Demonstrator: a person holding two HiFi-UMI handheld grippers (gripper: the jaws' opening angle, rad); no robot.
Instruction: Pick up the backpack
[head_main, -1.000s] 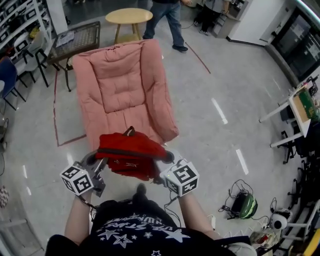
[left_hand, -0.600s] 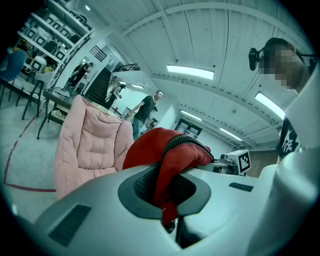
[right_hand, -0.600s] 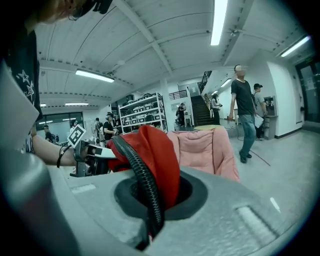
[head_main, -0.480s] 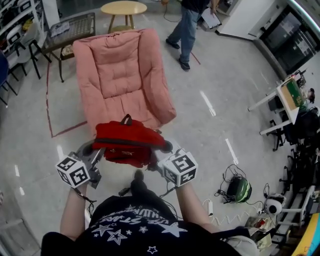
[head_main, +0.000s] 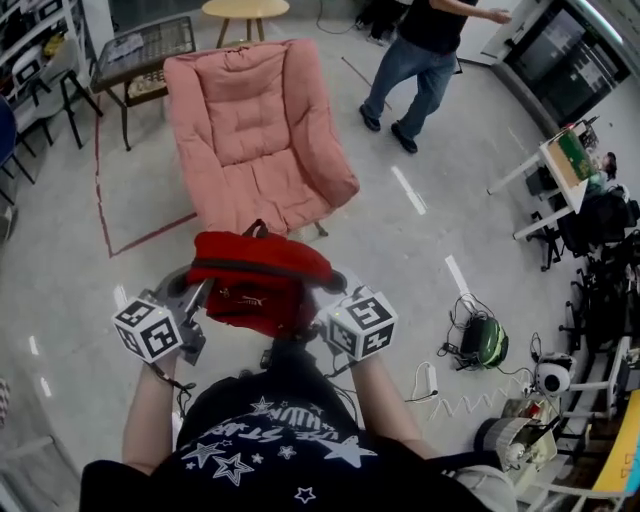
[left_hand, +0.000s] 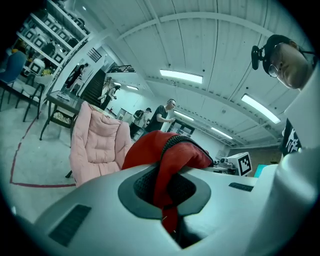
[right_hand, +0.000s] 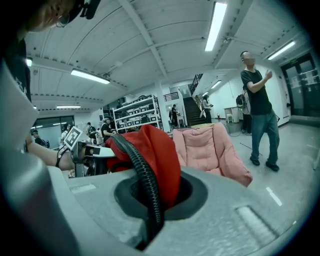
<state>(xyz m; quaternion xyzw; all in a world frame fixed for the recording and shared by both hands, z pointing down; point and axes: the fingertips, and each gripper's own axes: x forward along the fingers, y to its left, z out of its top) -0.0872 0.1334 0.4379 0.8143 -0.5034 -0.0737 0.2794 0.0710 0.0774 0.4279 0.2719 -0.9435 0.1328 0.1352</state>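
The red backpack (head_main: 258, 280) hangs in the air between my two grippers, in front of my chest and clear of the pink armchair (head_main: 255, 130). My left gripper (head_main: 190, 293) is shut on the bag's left end; in the left gripper view red fabric (left_hand: 172, 165) is pinched between the jaws of that gripper (left_hand: 167, 200). My right gripper (head_main: 330, 288) is shut on the bag's right end. In the right gripper view red fabric (right_hand: 160, 155) and a black corded edge (right_hand: 142, 175) run down into the closed jaws of that gripper (right_hand: 150, 205).
A person (head_main: 420, 60) walks on the floor beyond the armchair to the right. A round wooden table (head_main: 245, 8) and a black wire table (head_main: 145, 50) stand behind the chair. Cables and a green device (head_main: 485, 340) lie on the floor to my right, near a desk (head_main: 560, 165).
Both grippers have carried the backpack back from the armchair, which now sits farther off. The person in the background has walked to the right.
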